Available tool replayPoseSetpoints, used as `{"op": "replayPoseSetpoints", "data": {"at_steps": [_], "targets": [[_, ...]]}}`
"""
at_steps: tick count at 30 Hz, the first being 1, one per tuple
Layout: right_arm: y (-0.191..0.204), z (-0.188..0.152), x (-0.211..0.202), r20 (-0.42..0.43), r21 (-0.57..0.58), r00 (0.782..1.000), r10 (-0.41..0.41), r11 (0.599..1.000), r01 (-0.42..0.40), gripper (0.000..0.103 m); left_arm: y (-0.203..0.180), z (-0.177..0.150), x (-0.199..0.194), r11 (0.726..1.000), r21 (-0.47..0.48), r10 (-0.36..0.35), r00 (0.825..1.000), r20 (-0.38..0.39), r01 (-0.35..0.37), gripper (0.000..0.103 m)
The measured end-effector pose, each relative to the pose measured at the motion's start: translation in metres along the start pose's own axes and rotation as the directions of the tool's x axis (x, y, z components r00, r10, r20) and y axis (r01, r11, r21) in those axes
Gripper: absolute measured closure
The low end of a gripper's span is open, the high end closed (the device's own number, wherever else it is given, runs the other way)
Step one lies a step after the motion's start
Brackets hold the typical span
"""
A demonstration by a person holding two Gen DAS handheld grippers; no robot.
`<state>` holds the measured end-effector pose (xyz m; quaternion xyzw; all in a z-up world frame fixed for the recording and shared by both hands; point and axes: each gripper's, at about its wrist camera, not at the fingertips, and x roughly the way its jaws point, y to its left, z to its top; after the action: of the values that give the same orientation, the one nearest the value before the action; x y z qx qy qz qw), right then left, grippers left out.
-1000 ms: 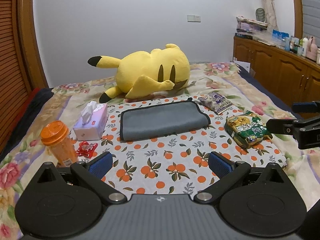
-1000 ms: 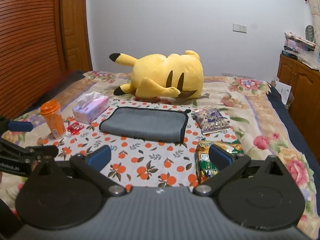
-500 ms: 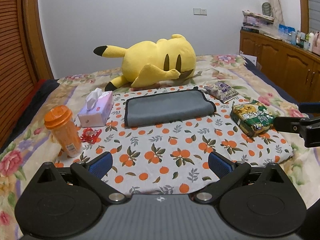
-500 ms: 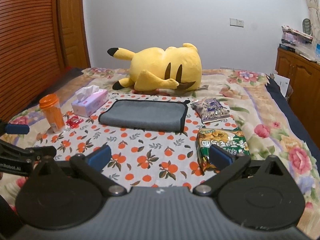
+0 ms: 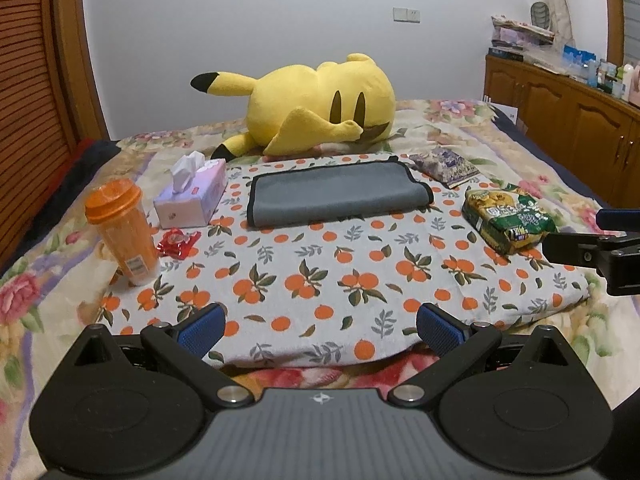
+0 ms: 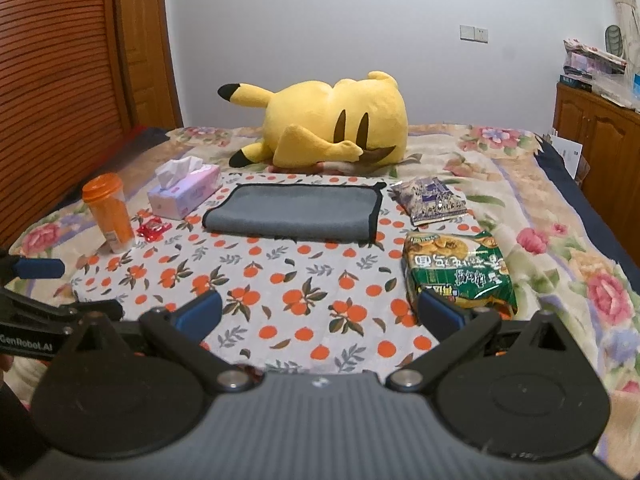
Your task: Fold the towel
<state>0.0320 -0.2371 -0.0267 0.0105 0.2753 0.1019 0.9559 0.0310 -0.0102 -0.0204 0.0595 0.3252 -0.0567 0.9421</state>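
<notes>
Folding looks finished, I think, since the grey towel (image 5: 338,192) lies doubled on the orange-print cloth (image 5: 340,276) before the Pikachu plush (image 5: 320,108), while my left tongs (image 5: 320,326) and right tongs (image 6: 320,312) hang wide open, empty, well short of it.

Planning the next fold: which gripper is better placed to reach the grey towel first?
Neither clearly. Left gripper and right gripper are both open, empty and well short of the towel. Left faces it more squarely; the right has the green snack bag at its fingertip.
</notes>
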Motion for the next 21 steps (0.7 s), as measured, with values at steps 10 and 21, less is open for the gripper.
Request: {"op": "replayPoseSetpoints", "data": {"at_steps": [10, 21], "targets": [[0.001, -0.012, 0.007, -0.018, 0.004, 1.0, -0.005, 1.0, 0.005, 0.0, -0.003, -0.013, 0.009, 1.0, -0.001, 0.015, 1.0, -0.006, -0.015, 0.0], [0.0, -0.018, 0.014, -0.028, -0.005, 0.999, -0.031, 1.0, 0.031, 0.0, -0.001, -0.022, 0.014, 1.0, -0.004, 0.025, 1.0, 0.0, -0.025, 0.0]]}}
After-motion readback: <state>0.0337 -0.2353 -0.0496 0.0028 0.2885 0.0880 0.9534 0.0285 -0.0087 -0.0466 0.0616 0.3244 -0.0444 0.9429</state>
